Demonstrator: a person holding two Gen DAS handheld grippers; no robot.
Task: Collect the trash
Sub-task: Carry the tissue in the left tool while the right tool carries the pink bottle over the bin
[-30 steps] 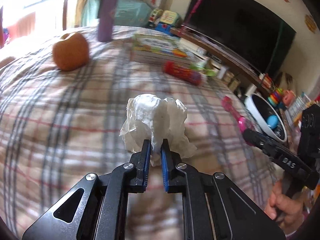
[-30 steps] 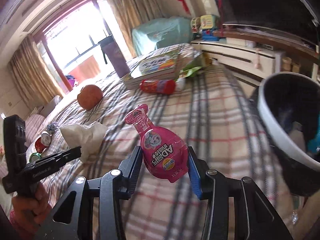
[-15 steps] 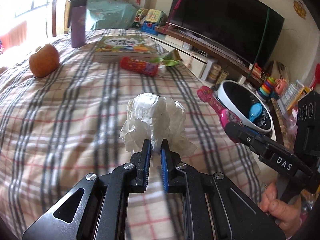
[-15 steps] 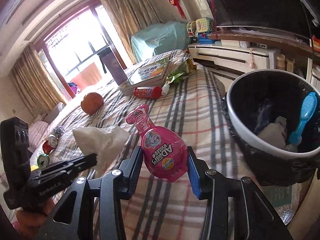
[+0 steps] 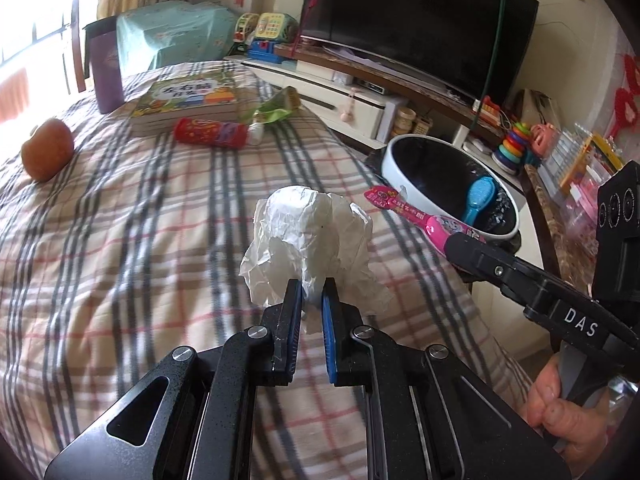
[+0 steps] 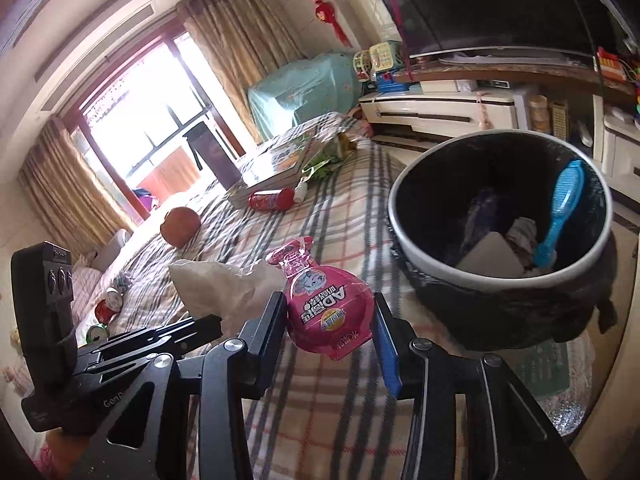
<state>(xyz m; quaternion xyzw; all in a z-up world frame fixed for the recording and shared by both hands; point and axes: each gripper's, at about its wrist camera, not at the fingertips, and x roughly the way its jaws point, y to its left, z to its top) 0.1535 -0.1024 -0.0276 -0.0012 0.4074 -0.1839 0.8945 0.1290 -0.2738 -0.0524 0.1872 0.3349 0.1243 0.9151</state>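
My left gripper (image 5: 311,294) is shut on a crumpled white tissue (image 5: 310,240), held above the plaid bed. My right gripper (image 6: 330,318) is shut on a pink drink pouch (image 6: 326,312), its spout pointing away from me. In the left wrist view that pouch (image 5: 416,216) sticks out of the right gripper towards the bin. The black bin with a white rim (image 6: 500,276) stands off the bed's right edge, just ahead and right of the pouch; it holds a blue brush (image 6: 560,216) and paper scraps. In the right wrist view the tissue (image 6: 224,286) hangs left of the pouch.
On the plaid bedcover (image 5: 120,240) lie a red tube (image 5: 212,133), a stack of books (image 5: 188,100), a green wrapper (image 5: 276,110), an orange fruit (image 5: 46,154) and a purple cup (image 5: 105,76). Cans (image 6: 110,304) lie at the bed's far left. A TV cabinet (image 6: 440,110) stands beyond the bin.
Both grippers have carried their loads to the right across the bed. The bin has come fully into view and much closer in both views.
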